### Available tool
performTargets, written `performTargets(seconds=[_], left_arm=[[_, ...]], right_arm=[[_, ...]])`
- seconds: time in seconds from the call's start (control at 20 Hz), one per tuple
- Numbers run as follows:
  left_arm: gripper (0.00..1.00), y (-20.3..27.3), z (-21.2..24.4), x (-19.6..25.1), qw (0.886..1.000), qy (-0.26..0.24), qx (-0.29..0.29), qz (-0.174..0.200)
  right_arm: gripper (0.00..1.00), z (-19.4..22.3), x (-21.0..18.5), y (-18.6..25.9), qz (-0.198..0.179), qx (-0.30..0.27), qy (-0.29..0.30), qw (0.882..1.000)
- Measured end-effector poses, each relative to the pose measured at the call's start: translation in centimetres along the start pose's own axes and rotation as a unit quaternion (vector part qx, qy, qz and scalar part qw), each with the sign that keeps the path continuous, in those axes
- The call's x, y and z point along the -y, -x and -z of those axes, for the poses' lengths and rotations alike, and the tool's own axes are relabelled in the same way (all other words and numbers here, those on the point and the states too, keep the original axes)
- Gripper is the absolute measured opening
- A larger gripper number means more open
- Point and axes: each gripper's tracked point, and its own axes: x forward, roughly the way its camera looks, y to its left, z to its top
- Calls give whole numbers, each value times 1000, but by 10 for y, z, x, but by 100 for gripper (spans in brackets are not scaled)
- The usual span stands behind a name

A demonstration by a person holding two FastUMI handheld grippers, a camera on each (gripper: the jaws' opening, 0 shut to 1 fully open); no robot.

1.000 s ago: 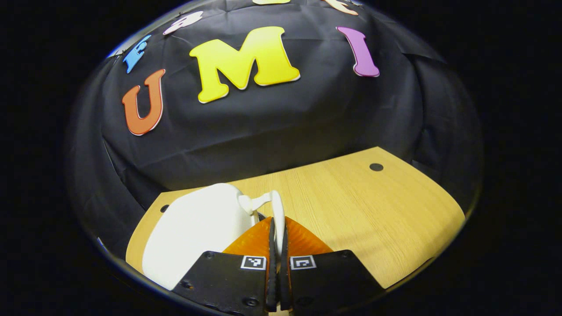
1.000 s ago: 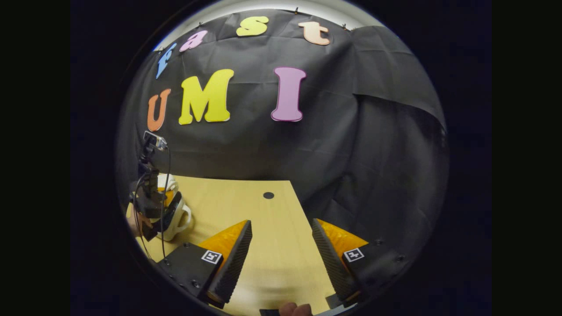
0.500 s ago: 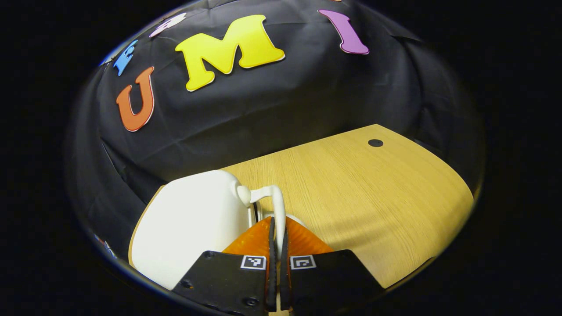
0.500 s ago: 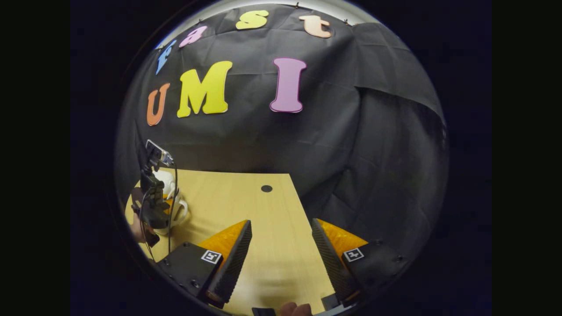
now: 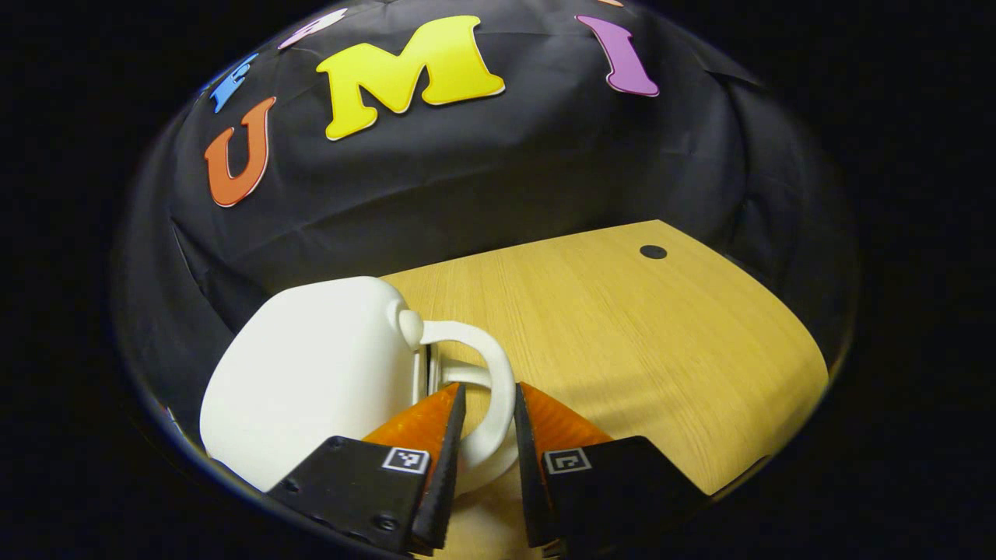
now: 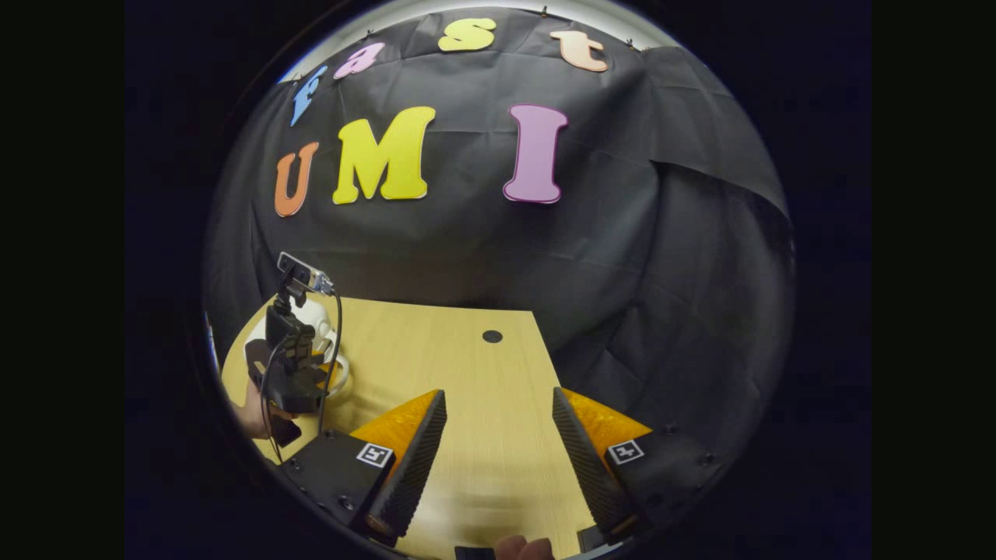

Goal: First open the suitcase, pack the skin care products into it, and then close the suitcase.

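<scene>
Lower centre of the left gripper view, the left gripper (image 5: 486, 459) stands with its 2 fingers apart around the white curved handle (image 5: 498, 389) of the white rounded plastic suitcase (image 5: 311, 373) at lower left on the wooden table (image 5: 622, 334). With the grip this loose, the handle may slip. In the right gripper view, the right gripper (image 6: 498, 459) hangs spread wide over bare table.

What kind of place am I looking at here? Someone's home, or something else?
Probably a recording booth, not a home: black cloth hangs as the wall behind a bare wooden table, and a person's hand holds a camera-topped left gripper at a white suitcase.
</scene>
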Motion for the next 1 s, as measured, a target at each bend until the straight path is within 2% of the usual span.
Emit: performTargets(seconds=[0.05, 0.1, 0.15, 0.2, 0.25, 0.4, 0.7, 1.0], left_arm=[[60, 4, -2, 8, 1000, 13, 6, 15], [65, 9, -5, 15, 999, 26, 13, 29], [90, 20, -11, 20, 998, 39, 27, 42], [90, 32, -22, 23, 996, 53, 46, 54], [97, 44, -35, 22, 994, 63, 67, 59], [97, 84, -77, 9, 987, 83, 126, 61], [97, 160, -142, -54, 971, 93, 217, 21], [96, 211, -197, -111, 955, 108, 277, 0]], right_arm=[[81, -2, -2, 0, -2, 2, -1, 1000], [81, -5, -5, 0, -6, 4, -1, 1000], [81, -9, -11, -1, -12, 9, 0, 1000], [80, -15, -18, -2, -19, 16, 3, 1000], [80, -21, -25, -2, -26, 25, 5, 999], [81, -39, -57, -4, -56, 46, 5, 997], [81, -106, -123, -2, -107, 121, 0, 987], [81, -170, -164, 12, -105, 196, -27, 975]])
